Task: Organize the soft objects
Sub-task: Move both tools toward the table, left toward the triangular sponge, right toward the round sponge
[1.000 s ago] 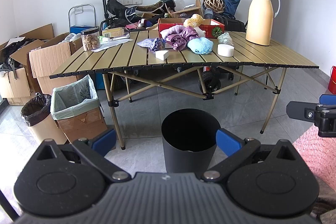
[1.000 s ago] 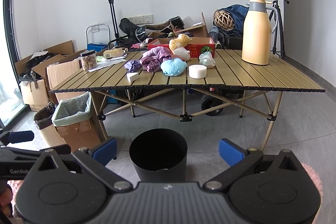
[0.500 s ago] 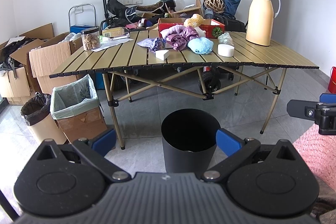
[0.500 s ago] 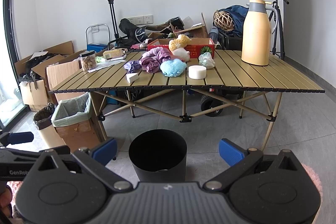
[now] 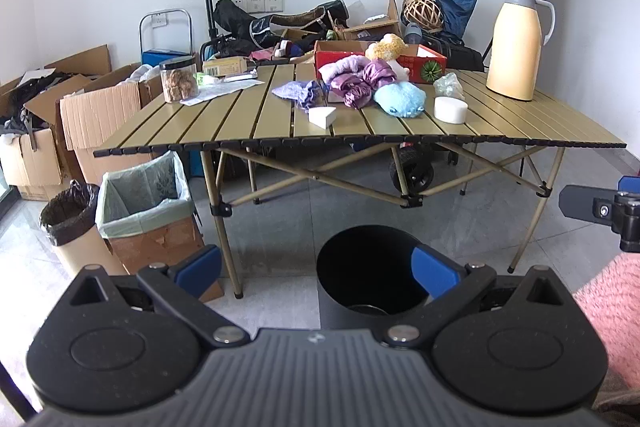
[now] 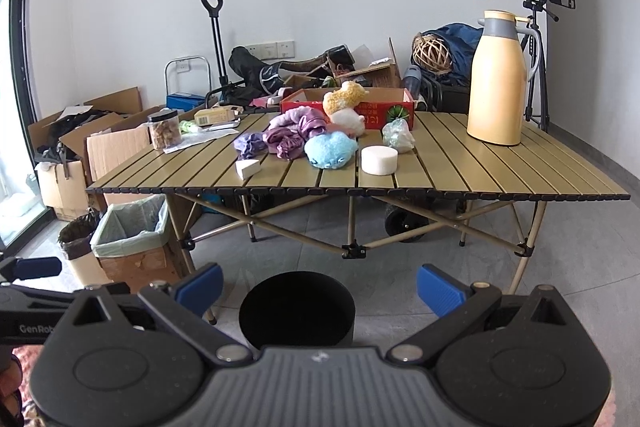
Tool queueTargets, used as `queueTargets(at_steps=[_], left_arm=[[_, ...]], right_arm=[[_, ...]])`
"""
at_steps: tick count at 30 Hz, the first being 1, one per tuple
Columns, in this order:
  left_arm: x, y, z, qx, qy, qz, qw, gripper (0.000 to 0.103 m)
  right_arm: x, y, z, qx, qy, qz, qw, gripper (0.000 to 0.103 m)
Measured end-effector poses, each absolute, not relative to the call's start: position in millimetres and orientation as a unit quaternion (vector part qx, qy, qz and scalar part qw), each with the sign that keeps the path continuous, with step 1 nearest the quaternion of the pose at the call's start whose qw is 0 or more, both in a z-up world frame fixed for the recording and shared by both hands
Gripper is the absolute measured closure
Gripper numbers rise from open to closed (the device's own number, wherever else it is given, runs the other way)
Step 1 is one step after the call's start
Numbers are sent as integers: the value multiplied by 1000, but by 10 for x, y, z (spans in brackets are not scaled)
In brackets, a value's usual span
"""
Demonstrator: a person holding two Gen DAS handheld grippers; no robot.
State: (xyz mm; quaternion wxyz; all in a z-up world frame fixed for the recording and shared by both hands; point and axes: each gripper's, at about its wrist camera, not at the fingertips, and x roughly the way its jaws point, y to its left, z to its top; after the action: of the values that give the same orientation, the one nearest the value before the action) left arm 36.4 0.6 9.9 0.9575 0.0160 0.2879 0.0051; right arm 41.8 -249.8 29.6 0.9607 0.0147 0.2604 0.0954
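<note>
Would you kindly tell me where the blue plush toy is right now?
In both wrist views the blue plush toy lies on the slatted table near its middle, between the purple cloth pile and the white round block.

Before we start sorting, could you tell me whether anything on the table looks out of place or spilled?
Nothing is spilled or damaged. The soft items, including the blue plush and purple cloth, lie in a loose heap mid-table, still unsorted.

Slatted table [image 6: 460, 175] bearing soft toys [image 6: 330, 149], flask [image 6: 498, 79]
</note>
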Motion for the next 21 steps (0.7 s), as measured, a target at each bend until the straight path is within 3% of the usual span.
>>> queueTargets(at_steps=[21], left_arm=[[1339, 21, 47, 10, 286, 17, 958, 0]], right_arm=[[1347, -2642, 169, 21, 238, 99, 966, 0]])
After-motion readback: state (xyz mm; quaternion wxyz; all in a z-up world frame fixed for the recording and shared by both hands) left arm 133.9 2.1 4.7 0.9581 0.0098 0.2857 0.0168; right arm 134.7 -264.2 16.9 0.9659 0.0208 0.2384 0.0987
